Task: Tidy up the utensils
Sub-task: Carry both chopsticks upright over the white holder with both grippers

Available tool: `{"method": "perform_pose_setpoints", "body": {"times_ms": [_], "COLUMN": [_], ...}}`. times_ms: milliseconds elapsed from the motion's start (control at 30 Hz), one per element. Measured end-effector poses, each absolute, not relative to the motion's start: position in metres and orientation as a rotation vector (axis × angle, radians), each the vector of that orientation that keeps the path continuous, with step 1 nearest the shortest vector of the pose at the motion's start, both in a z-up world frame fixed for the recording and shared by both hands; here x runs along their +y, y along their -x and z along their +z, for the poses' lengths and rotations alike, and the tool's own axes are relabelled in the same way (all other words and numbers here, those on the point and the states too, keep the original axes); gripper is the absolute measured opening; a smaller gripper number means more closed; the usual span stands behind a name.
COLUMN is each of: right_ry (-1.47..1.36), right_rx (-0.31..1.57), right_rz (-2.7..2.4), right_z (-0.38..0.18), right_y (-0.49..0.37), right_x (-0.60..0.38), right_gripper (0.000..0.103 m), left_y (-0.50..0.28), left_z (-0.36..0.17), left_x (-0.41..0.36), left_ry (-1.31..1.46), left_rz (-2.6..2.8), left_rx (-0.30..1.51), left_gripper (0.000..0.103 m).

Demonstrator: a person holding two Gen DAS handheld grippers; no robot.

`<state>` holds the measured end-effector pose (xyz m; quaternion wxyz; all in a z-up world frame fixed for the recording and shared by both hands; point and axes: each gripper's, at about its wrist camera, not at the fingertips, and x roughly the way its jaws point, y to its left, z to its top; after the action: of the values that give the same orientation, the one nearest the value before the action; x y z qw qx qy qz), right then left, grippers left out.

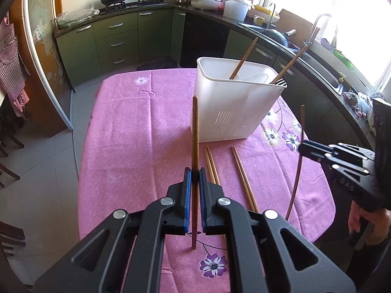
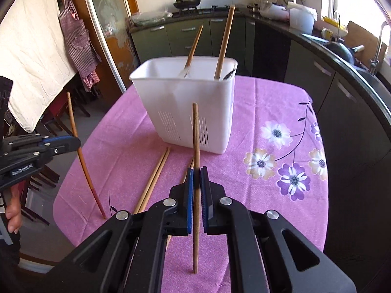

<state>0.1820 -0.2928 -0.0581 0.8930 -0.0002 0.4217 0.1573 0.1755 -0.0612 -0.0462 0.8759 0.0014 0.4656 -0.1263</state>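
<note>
A white slotted utensil holder [image 1: 232, 102] stands on the pink flowered tablecloth [image 1: 136, 131], with two wooden handles leaning out of it; it also shows in the right wrist view [image 2: 188, 107]. My left gripper [image 1: 195, 174] is shut on an upright brown chopstick [image 1: 195, 131] in front of the holder. My right gripper [image 2: 196, 173] is shut on another upright chopstick [image 2: 195, 131]. Loose chopsticks [image 1: 242, 175] lie on the cloth between grippers and holder, also in the right wrist view [image 2: 154, 178]. Each gripper shows in the other's view: right [image 1: 301, 146], left [image 2: 77, 141].
A kitchen counter [image 1: 317, 68] with sink, pans and a faucet curves along the right and back. Green cabinets [image 1: 117, 39] stand behind the table. Dark chairs [image 2: 48, 127] and a hanging apron are at the left. The table's edge falls off to tiled floor on the left.
</note>
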Motion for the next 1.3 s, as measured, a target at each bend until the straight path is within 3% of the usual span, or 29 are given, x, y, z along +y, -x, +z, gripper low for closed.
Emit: {"method": "perform_pose_setpoints", "body": {"times_ms": [467,1033,1300], "right_ry": [-0.011,-0.043,-0.077], "right_rx": [0.778,0.768,0.704], "right_rz": [0.298,0.321,0.338], "right_z": [-0.027,-0.025,0.008], "right_y": [-0.139,-0.142,-0.147], "right_x": [-0.317,-0.323,-0.325], "right_gripper": [0.007,0.007,0.007], "left_y": [-0.157,-0.159,-0.168], "left_z": [-0.029,-0.021,-0.001], "left_x": [-0.063,-0.070,-0.071], "left_ry": [-0.045,-0.063,-0.042], "left_rz": [-0.261,-0.268,-0.292], "left_rx": [0.915,0.913,0.907], "left_gripper": [0.006,0.006,0.006]}}
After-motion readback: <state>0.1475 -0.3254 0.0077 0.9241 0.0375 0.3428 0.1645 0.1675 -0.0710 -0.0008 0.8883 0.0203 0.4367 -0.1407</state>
